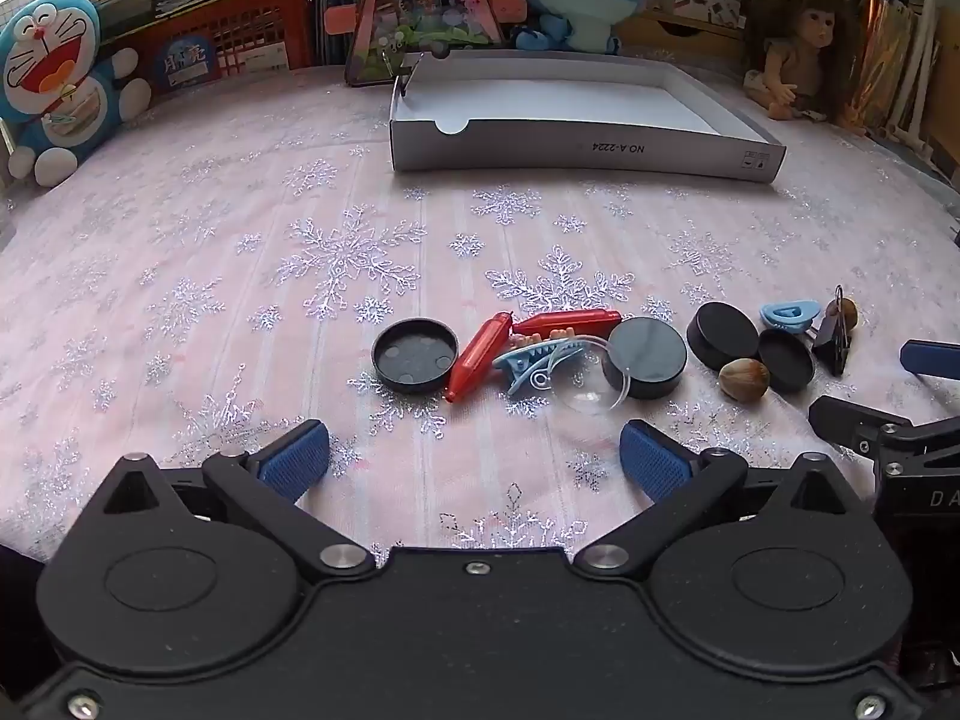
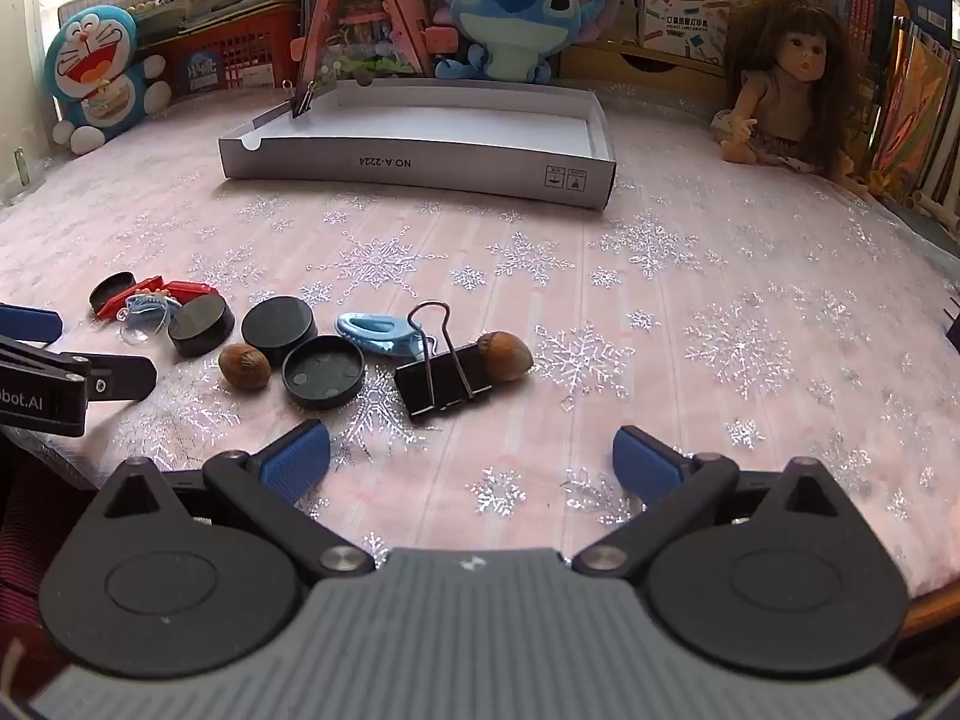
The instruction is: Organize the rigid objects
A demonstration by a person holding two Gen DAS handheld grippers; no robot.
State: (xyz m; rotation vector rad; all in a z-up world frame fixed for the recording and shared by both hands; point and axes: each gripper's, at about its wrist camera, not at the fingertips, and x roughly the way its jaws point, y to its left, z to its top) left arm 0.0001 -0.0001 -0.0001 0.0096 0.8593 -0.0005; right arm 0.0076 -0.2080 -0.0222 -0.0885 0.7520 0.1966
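Observation:
Small objects lie in a row on the snowflake cloth. In the left wrist view: a black lid, two red clips, a blue hair clip, a clear lens, black pucks, a nut. In the right wrist view: a black binder clip, a nut, a blue clip, an upturned lid, another nut. My left gripper is open and empty, short of the red clips. My right gripper is open and empty, short of the binder clip.
A white cardboard tray lies at the back, a small binder clip on its far left rim. Behind stand a Doraemon toy, a Stitch plush, a doll, a red basket and books.

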